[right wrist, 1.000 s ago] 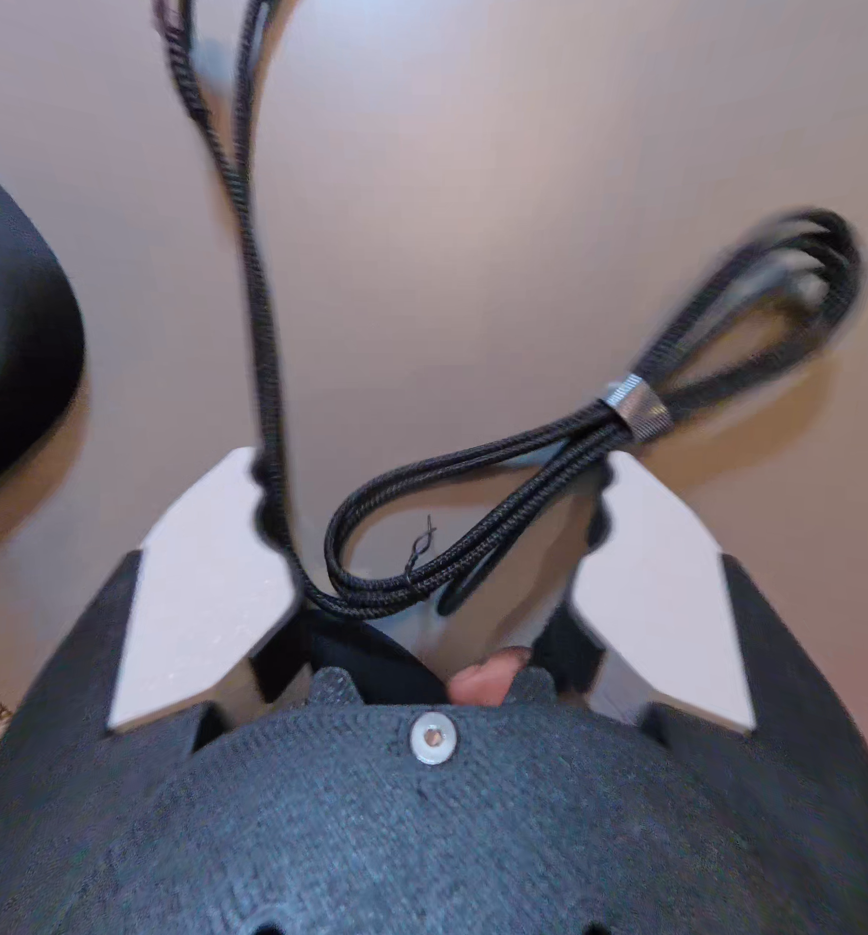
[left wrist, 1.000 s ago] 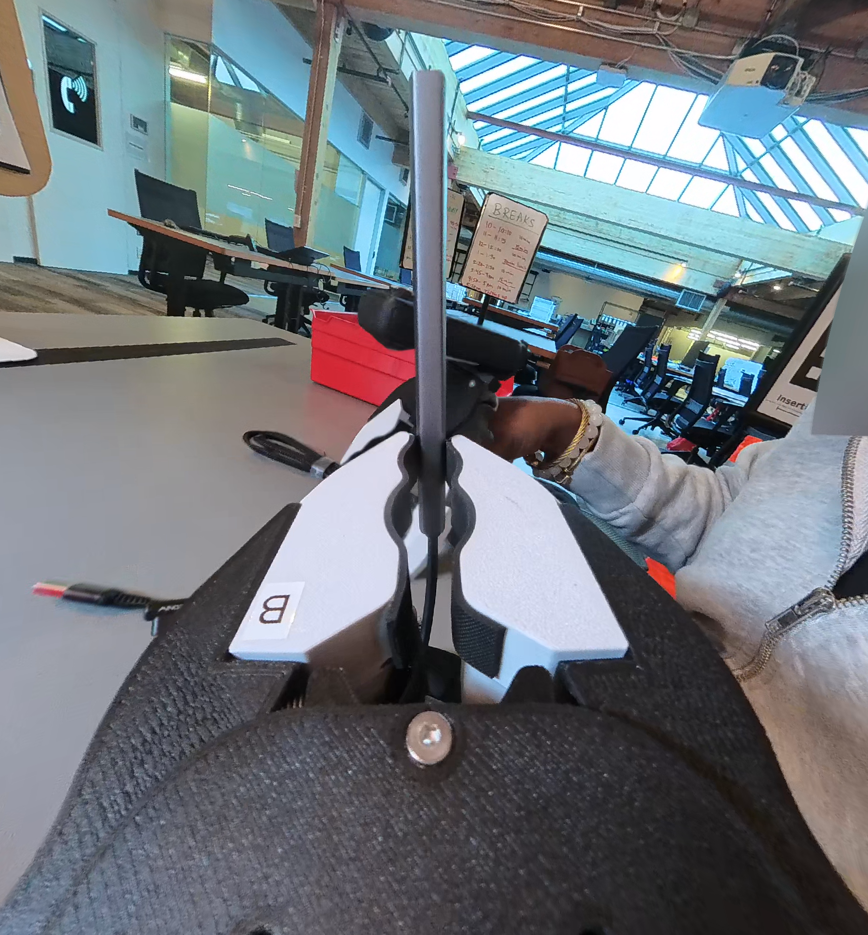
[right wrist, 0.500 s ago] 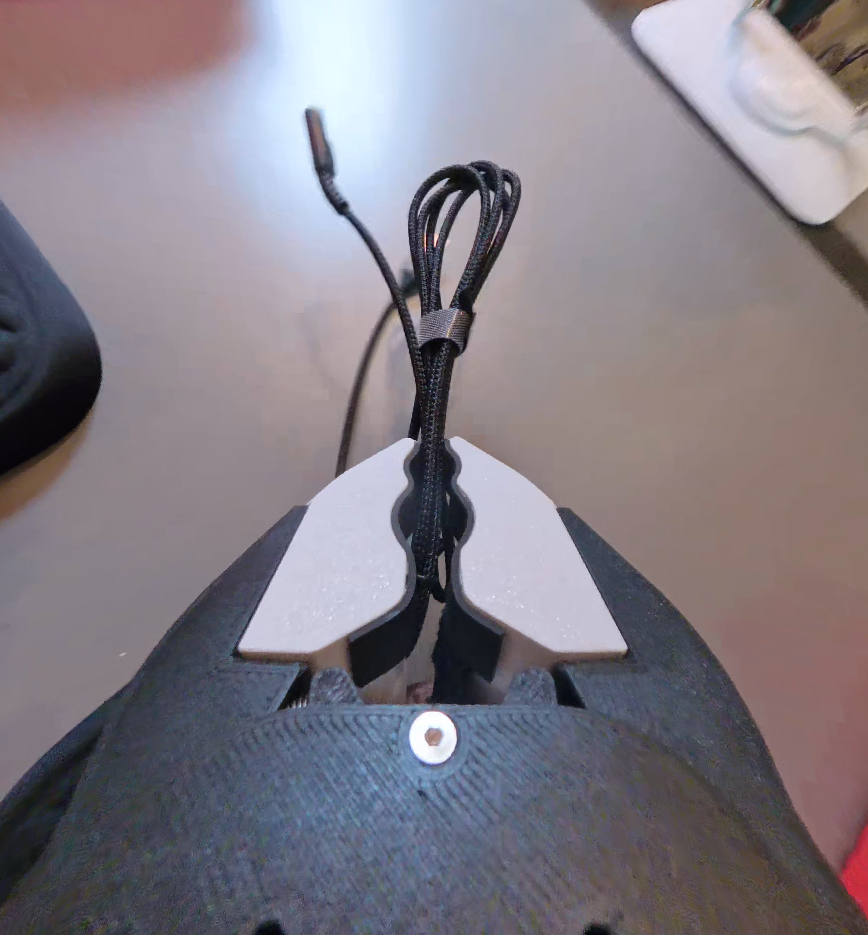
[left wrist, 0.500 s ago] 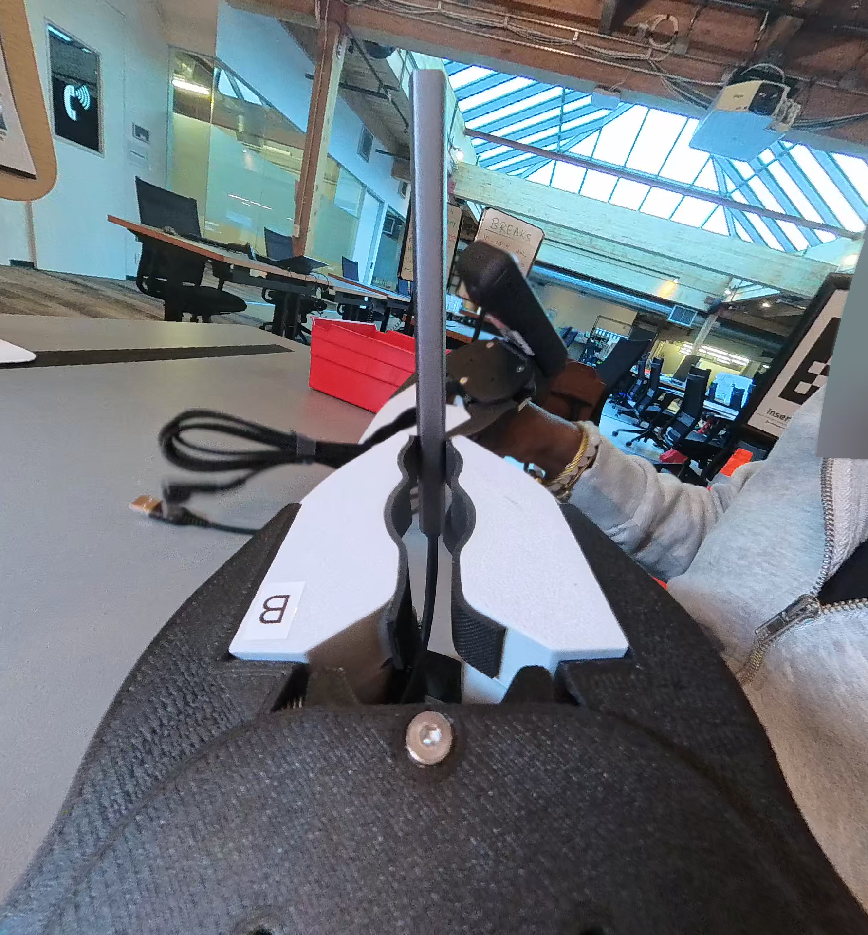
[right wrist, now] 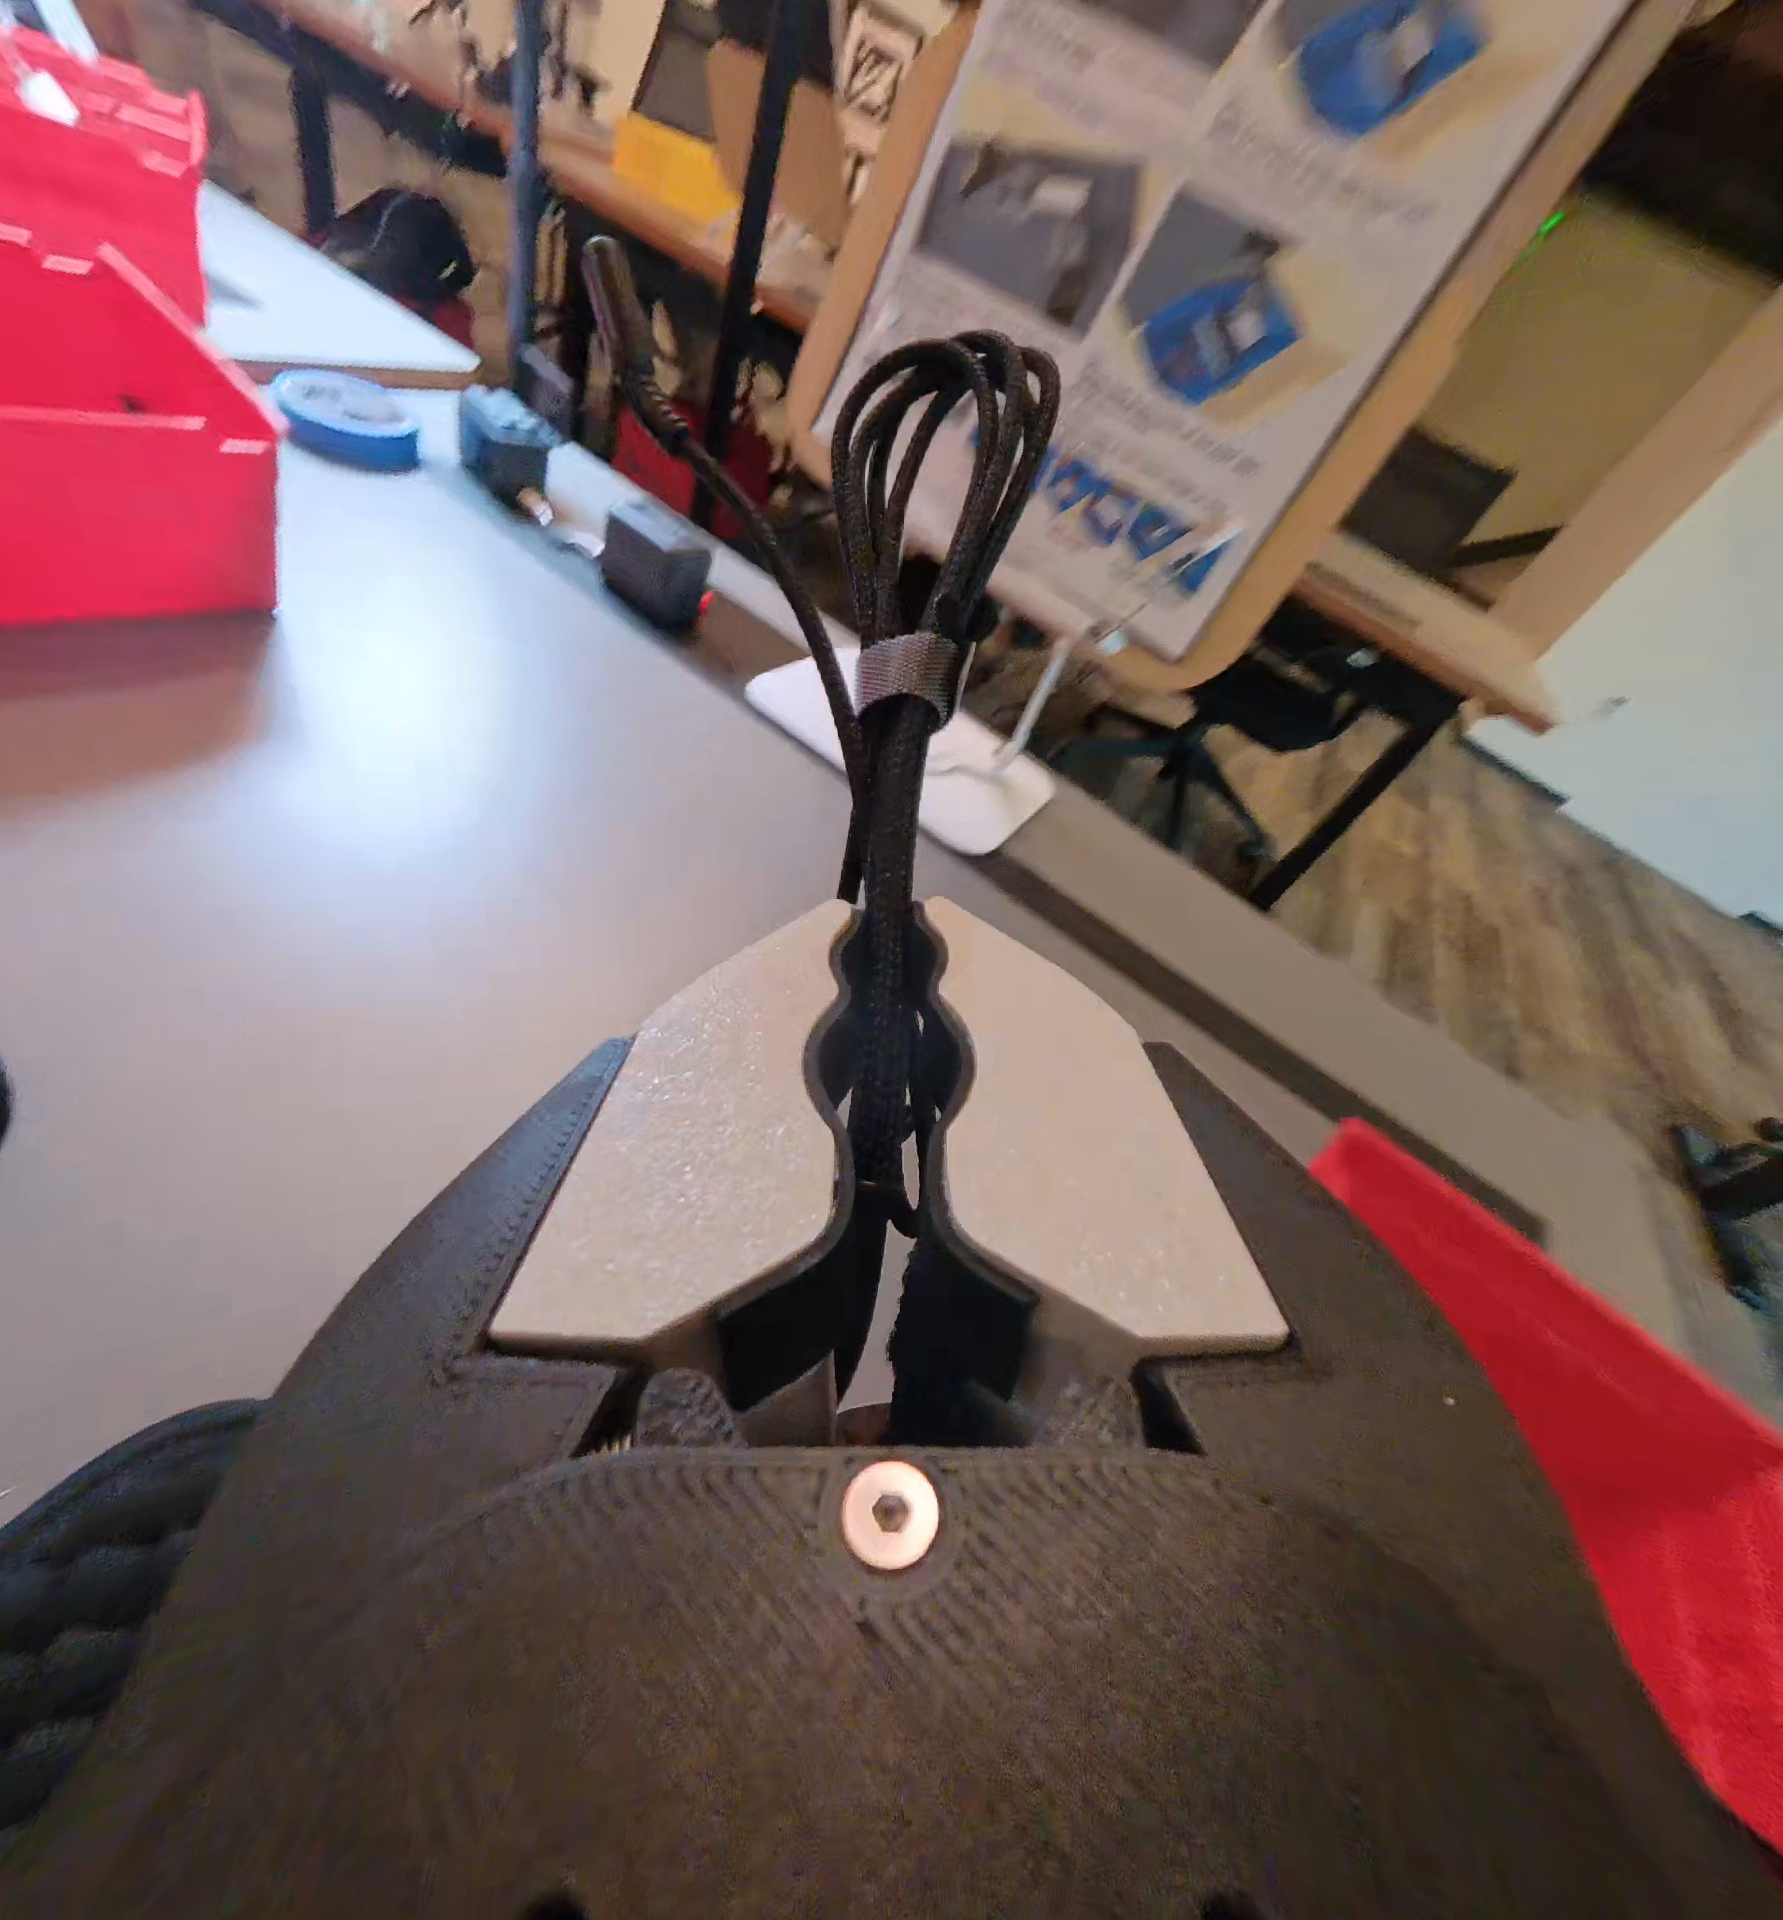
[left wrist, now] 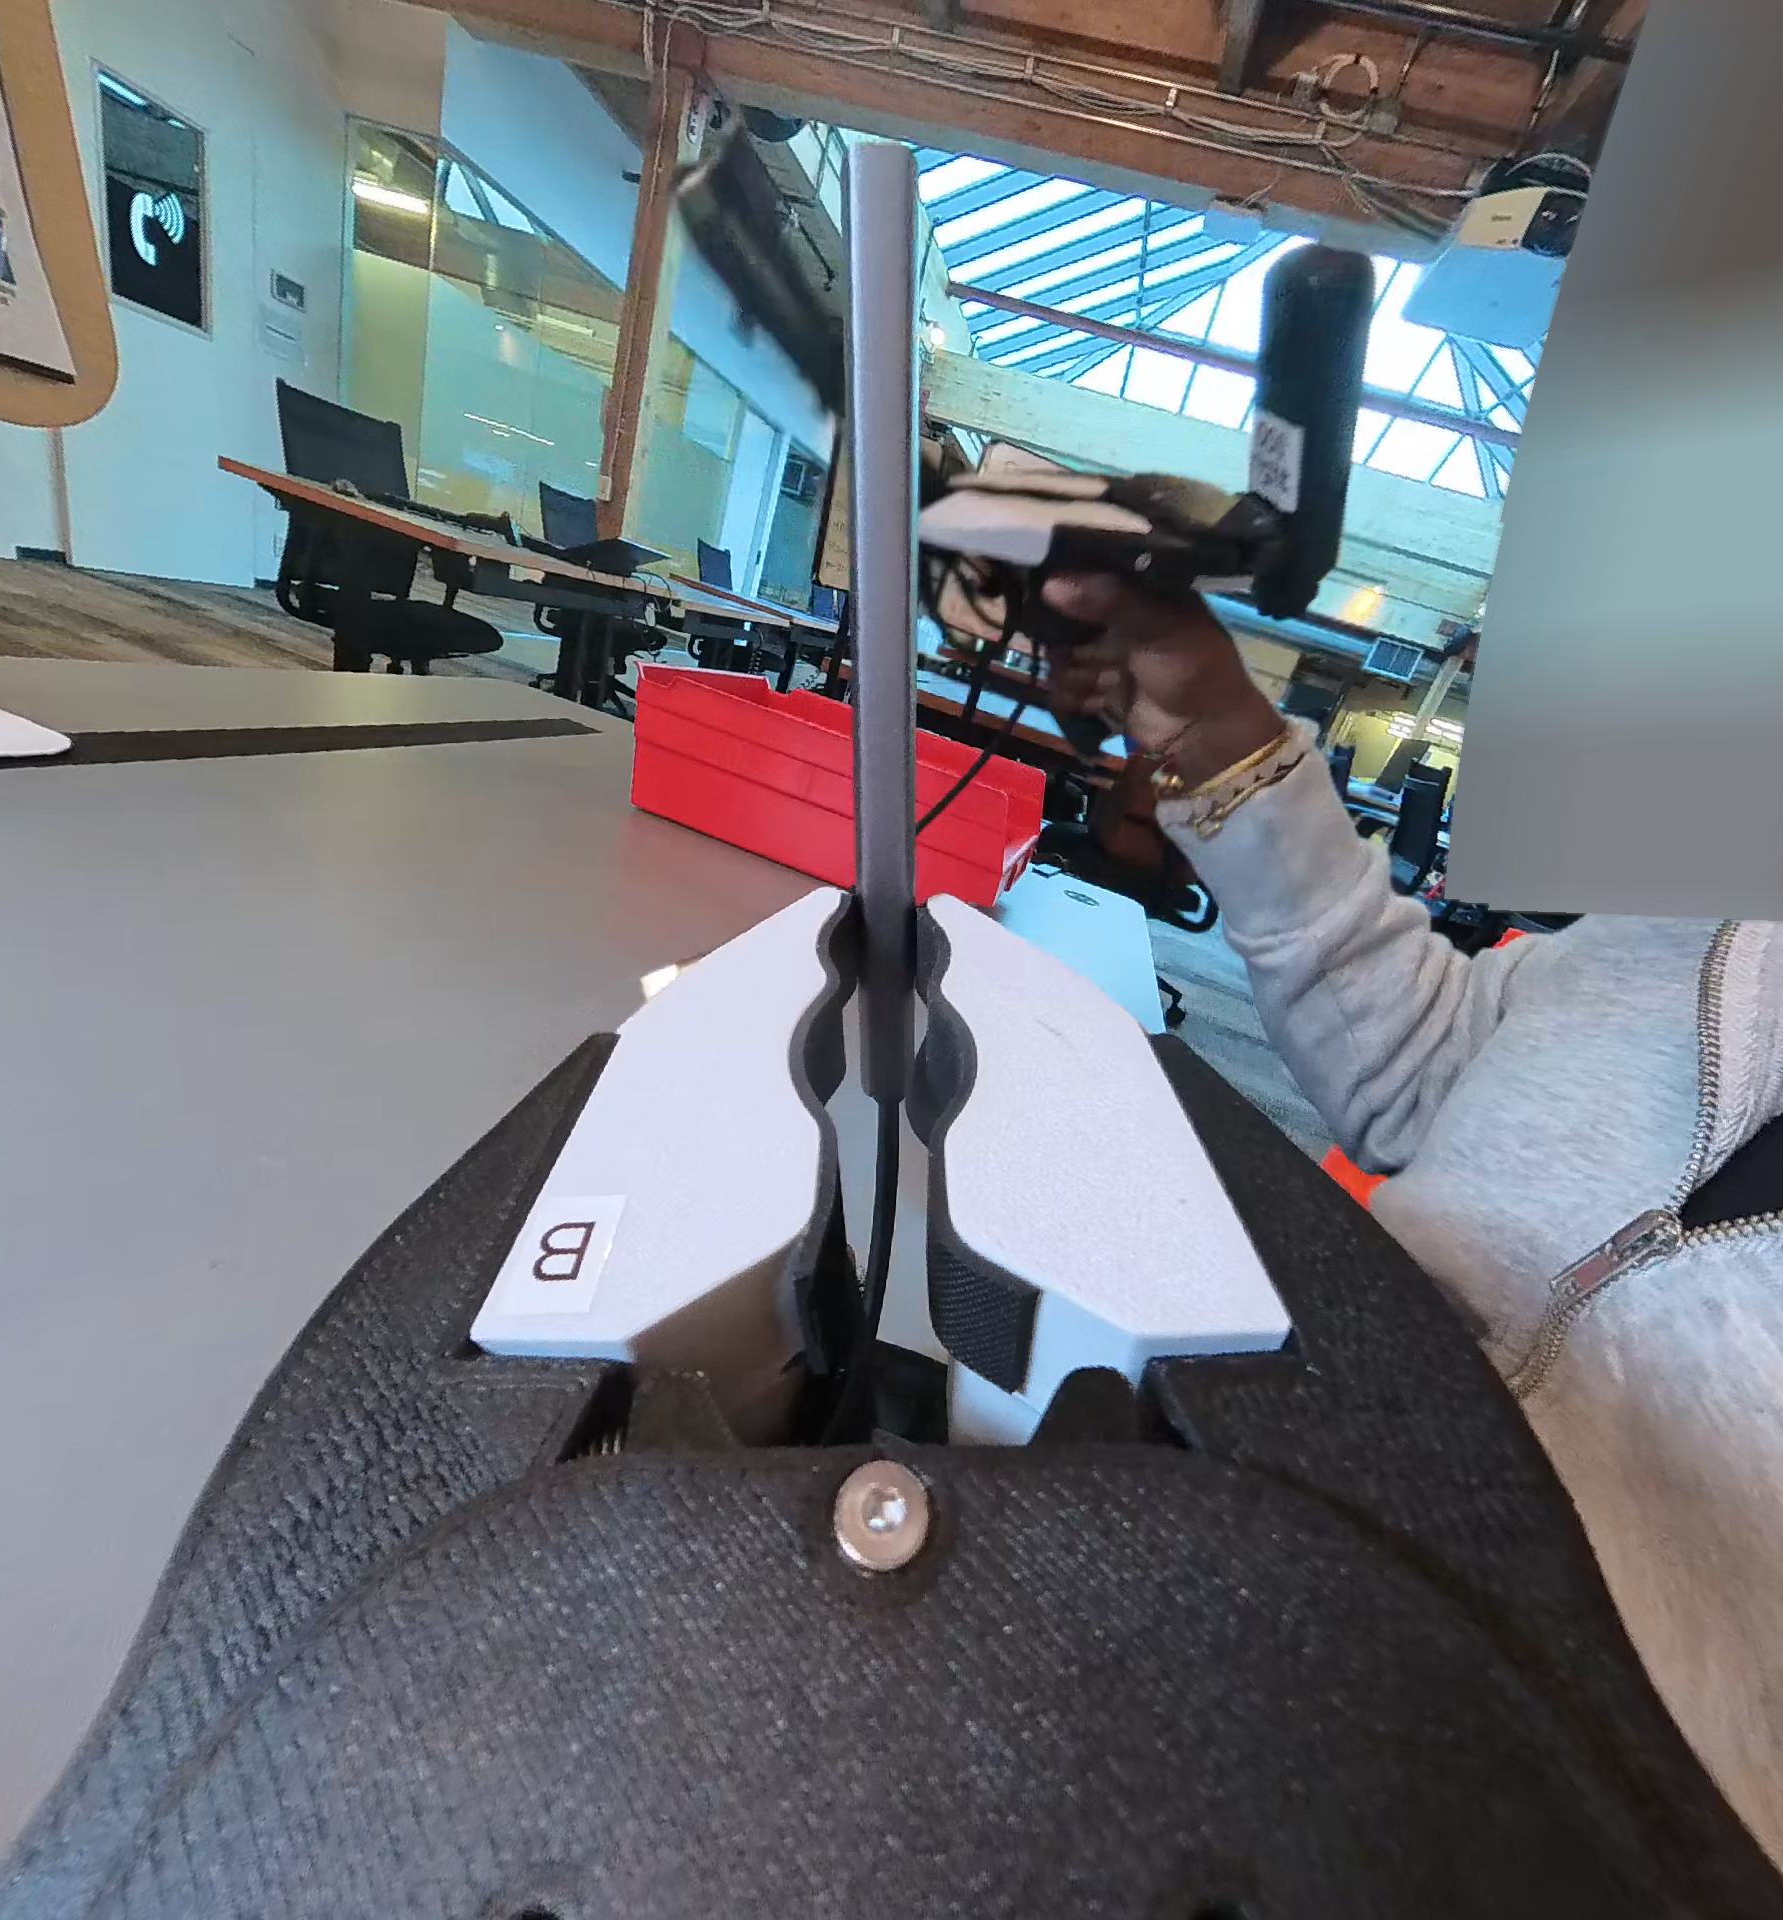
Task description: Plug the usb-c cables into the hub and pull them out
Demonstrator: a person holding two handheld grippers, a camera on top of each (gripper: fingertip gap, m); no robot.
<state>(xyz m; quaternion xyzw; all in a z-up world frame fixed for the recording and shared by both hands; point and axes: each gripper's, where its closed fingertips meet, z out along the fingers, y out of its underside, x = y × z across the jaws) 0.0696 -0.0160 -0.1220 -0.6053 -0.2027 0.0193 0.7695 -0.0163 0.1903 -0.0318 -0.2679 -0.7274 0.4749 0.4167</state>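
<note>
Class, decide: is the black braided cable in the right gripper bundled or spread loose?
Bundled. The cable is looped, cinched by a grey strap, and pinched in the right gripper.

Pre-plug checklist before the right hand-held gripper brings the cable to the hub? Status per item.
1. Hub held by left hand-held gripper: ok, clamped edge-on and upright.
2. Cable held by right hand-held gripper: ok, but clamped on the bundle.
3. Plug gripped directly: not ok, it hangs on a free lead away from the fingers.
4. Bundle undone: not ok, strap is around the loops.
5. Hub port visible and facing the plug: cannot tell, only the thin edge shows.
6. Plug tip orientation: cannot tell, blurred.
</note>
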